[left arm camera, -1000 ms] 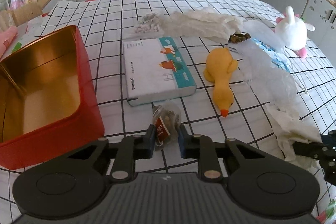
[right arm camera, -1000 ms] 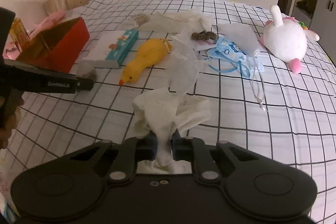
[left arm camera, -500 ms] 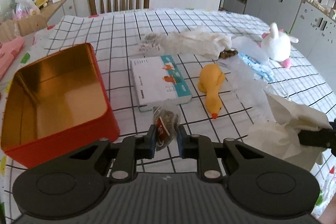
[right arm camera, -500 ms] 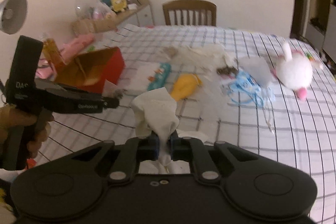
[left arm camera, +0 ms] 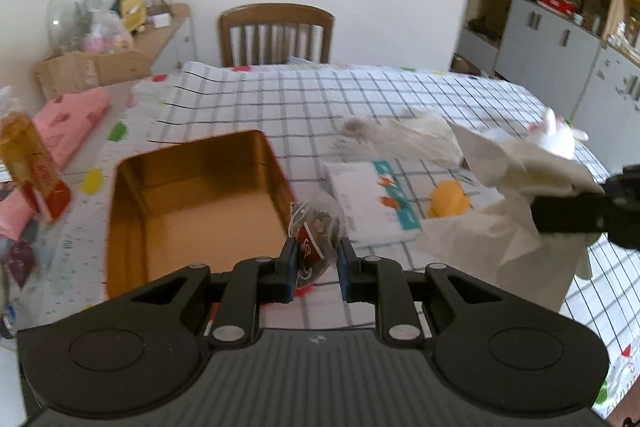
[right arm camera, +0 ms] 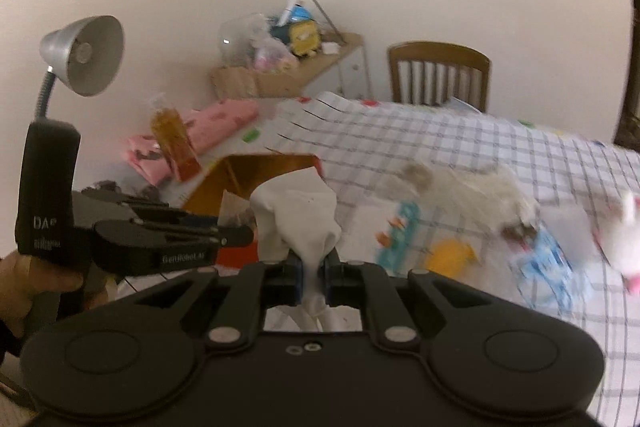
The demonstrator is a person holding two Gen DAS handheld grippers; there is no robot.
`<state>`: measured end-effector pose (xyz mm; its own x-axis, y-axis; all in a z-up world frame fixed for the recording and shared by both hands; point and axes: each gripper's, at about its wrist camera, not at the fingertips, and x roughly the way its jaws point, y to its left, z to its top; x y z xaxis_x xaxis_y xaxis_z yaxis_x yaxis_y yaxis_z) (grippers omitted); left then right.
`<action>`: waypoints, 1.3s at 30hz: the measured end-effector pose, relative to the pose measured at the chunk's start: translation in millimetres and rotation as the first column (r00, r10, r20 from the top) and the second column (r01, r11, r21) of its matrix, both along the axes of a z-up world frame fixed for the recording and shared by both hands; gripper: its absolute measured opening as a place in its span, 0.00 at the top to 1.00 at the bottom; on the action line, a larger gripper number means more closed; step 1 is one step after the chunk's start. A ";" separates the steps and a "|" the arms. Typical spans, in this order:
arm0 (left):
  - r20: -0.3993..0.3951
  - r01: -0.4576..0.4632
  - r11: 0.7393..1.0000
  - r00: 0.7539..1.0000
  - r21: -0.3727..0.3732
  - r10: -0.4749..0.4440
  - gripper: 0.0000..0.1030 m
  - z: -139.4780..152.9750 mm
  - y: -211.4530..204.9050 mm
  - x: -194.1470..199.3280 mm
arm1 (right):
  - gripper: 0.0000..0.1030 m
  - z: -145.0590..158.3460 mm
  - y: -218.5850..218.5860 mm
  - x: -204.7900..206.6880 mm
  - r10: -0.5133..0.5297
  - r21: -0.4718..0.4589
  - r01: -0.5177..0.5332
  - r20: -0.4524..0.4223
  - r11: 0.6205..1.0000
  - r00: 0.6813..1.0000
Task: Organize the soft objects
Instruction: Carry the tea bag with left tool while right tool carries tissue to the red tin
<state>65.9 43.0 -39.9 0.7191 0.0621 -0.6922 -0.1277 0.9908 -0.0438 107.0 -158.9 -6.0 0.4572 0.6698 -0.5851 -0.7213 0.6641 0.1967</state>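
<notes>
My left gripper (left arm camera: 318,269) is shut on a clear tea bag with a red tag (left arm camera: 316,235) and holds it in the air at the near right corner of the open red tin (left arm camera: 192,203). My right gripper (right arm camera: 312,277) is shut on a crumpled white tissue (right arm camera: 298,217), also lifted; the tissue shows at the right of the left wrist view (left arm camera: 516,195). The tin (right arm camera: 256,173) lies beyond the tissue. A yellow plush duck (left arm camera: 448,201), a white plush bunny (right arm camera: 624,227) and more tissues (left arm camera: 408,131) lie on the checked table.
A white box with a teal edge (left arm camera: 368,203) lies right of the tin. A blue face mask (right arm camera: 548,263) is by the bunny. A chair (left arm camera: 276,35) stands at the far side. Pink cloth (left arm camera: 68,123), a bottle (left arm camera: 28,163) and a desk lamp (right arm camera: 84,55) are on the left.
Both grippers have risen and swung left toward the tin, carrying the tea bag and the tissue. The tin now lies just ahead of the left gripper.
</notes>
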 end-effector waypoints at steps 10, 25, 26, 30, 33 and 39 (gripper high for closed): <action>0.012 -0.091 0.995 0.996 0.041 0.090 0.81 13.5 56.7 6.4 | 0.91 19.2 70.6 16.3 0.128 0.017 -0.129 0.044 0.992 0.991; -0.031 -0.148 0.987 0.988 0.065 0.150 0.81 2.3 116.9 50.9 | 0.91 -6.4 145.8 74.0 0.166 0.051 -0.165 -0.010 0.985 0.986; -0.040 -0.146 0.987 0.988 0.064 0.149 0.81 -0.7 118.4 54.7 | 0.91 -10.7 149.4 77.2 0.165 0.046 -0.164 -0.017 0.985 0.986; -0.088 -0.157 0.987 0.983 0.030 0.159 0.81 -14.2 125.2 69.5 | 0.91 -28.6 165.3 87.1 0.169 0.004 -0.169 -0.042 0.986 0.985; -0.127 -0.180 0.984 0.976 -0.005 0.178 0.81 -25.6 132.6 79.1 | 0.91 -42.1 175.5 92.7 0.158 -0.029 -0.161 -0.077 0.987 0.984; -0.193 -0.192 0.981 0.963 0.002 0.189 0.81 -45.4 137.2 95.5 | 0.91 -66.3 186.5 100.3 0.156 -0.107 -0.171 -0.131 0.979 0.979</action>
